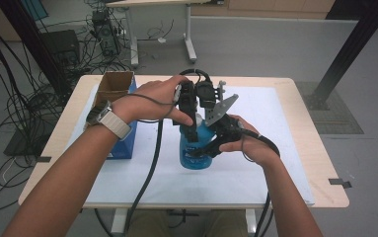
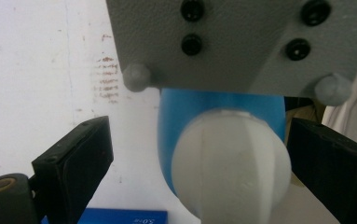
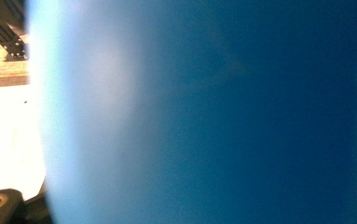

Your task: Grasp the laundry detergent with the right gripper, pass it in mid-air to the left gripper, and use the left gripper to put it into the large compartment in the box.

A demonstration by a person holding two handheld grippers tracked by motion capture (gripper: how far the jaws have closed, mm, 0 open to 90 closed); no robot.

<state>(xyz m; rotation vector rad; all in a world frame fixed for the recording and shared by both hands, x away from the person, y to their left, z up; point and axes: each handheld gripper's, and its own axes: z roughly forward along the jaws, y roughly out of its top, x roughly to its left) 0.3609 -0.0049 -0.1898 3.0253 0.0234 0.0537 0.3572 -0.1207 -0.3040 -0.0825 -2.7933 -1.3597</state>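
Note:
A blue bottle [image 1: 192, 150] with a white round cap [image 2: 232, 163] stands on the white mat [image 1: 270, 163] in the middle of the table. My right gripper [image 1: 211, 145] is shut on the bottle's body from the right, and its grey three-cornered plate [image 1: 222, 108] sticks up over it. In the right gripper view the blue bottle wall [image 3: 213, 112] is pressed up close. My left gripper [image 1: 189, 111] comes down from above, its black jaws [image 2: 197, 128] open on either side of the cap with a gap on the left.
An open cardboard box [image 1: 115, 85] and a blue carton [image 1: 127, 140] stand at the table's left edge. The mat has bare room to the right of the bottle. Cables and table legs lie on the floor beyond.

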